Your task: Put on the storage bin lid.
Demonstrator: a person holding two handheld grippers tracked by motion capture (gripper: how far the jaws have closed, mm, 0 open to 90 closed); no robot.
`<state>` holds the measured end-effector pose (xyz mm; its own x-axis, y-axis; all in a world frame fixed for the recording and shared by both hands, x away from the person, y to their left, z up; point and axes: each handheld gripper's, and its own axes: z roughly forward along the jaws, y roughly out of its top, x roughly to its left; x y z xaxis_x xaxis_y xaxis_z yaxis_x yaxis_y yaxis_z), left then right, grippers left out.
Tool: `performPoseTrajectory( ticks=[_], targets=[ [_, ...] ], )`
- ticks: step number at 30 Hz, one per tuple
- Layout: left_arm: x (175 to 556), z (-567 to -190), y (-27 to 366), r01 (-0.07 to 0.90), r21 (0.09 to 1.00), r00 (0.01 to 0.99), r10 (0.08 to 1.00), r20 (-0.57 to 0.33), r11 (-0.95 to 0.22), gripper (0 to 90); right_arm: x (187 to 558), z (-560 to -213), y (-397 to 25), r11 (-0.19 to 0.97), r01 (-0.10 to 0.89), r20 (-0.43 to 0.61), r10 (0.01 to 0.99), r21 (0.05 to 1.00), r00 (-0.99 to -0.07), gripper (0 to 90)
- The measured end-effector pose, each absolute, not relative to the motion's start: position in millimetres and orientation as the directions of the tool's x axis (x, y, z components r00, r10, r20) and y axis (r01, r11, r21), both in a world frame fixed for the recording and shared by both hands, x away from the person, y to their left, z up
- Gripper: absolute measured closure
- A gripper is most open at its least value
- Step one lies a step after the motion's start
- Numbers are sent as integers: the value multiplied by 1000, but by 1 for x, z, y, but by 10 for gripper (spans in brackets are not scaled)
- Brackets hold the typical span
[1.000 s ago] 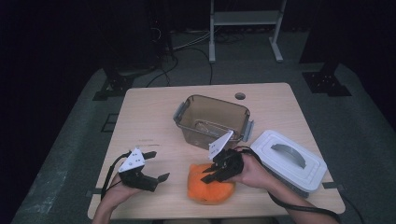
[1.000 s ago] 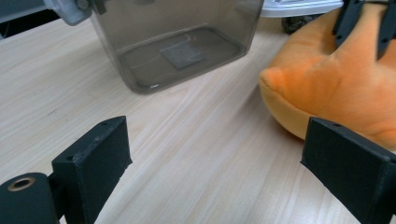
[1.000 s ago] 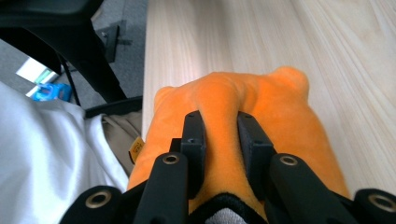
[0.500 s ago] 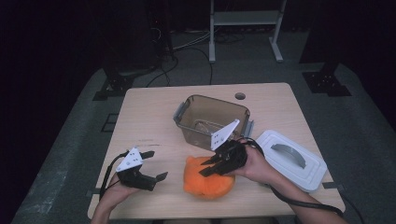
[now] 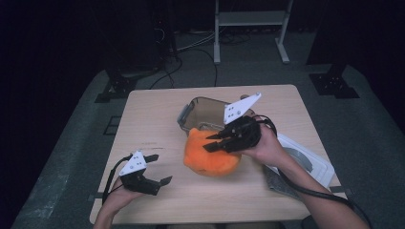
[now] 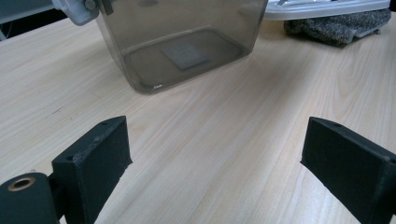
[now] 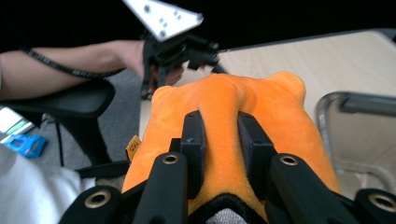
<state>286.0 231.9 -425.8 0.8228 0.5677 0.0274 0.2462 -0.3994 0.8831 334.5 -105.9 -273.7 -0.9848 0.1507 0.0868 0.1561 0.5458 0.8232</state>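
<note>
Right tongs (image 5: 214,141) pinched the orange plush (image 5: 210,157) at frame centre, left tongs (image 5: 156,169) idled open lower left; I judged the clear bin (image 5: 203,110) demanded a higher lift.

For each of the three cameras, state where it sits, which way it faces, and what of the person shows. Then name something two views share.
High view: above the table, looking down; forearms, left tool, right tool.
Left gripper view: on the left tool, facing the clear bin; jaws apart.
Right gripper view: on the right tool, pinching the orange plush.
Shared: plush and bin.
</note>
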Motion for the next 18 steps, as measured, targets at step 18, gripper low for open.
performPoseTrajectory(
  ticks=[18],
  targets=[
    [287, -428, 231, 244, 879, 829, 558, 30, -409, 71, 374, -244, -103, 525, 172, 43, 249, 833, -968, 743]
  ],
)
